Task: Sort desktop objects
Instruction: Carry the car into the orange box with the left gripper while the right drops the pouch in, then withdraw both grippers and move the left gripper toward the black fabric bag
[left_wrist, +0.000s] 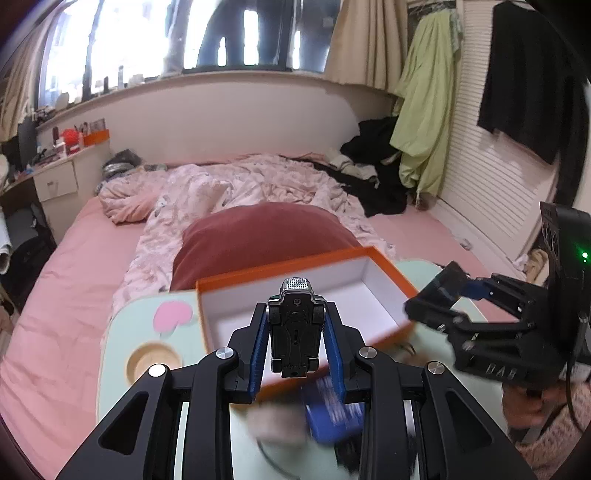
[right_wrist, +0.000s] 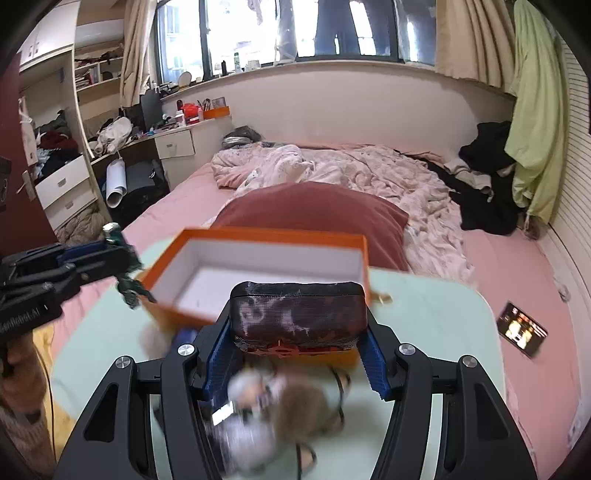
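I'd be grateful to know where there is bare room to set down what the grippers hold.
The orange box is empty inside. The mint table lies bare right of the box, toward the phone. In front of the box it is crowded with a fluffy toy and a blue pack.

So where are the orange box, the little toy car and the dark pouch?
orange box (right_wrist: 258, 235): right wrist view, far rim.
toy car (left_wrist: 293, 332): left wrist view, its underside.
dark pouch (right_wrist: 299, 312): right wrist view, front face.
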